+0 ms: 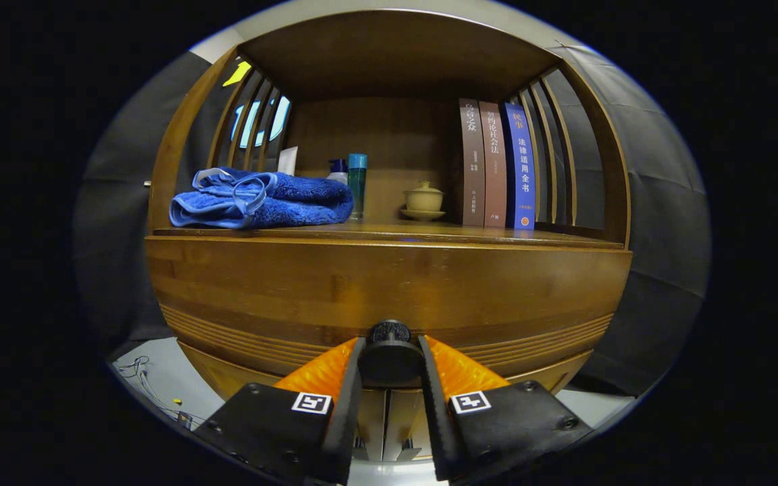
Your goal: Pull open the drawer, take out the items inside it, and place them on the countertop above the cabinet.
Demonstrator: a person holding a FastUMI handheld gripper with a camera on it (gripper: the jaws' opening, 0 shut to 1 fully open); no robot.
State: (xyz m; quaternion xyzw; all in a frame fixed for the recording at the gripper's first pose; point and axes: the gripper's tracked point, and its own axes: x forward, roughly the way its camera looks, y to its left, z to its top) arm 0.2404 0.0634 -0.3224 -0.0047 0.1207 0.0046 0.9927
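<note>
Where the gripper (390,361) meets the cabinet, its jaws are clenched on the round dark drawer knob (390,351), one finger pressing each side. Behind the knob stands the drawer (389,290) front, flush with the cabinet. On the tabletop (429,233) above lie a folded blue towel (261,199), bottles (356,183), a lidded cup (423,199) and three upright books (497,164)

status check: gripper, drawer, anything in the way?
Hand-held gripper shut on drawer knob. Drawer front looks closed. Blue towel lies on the countertop.
</note>
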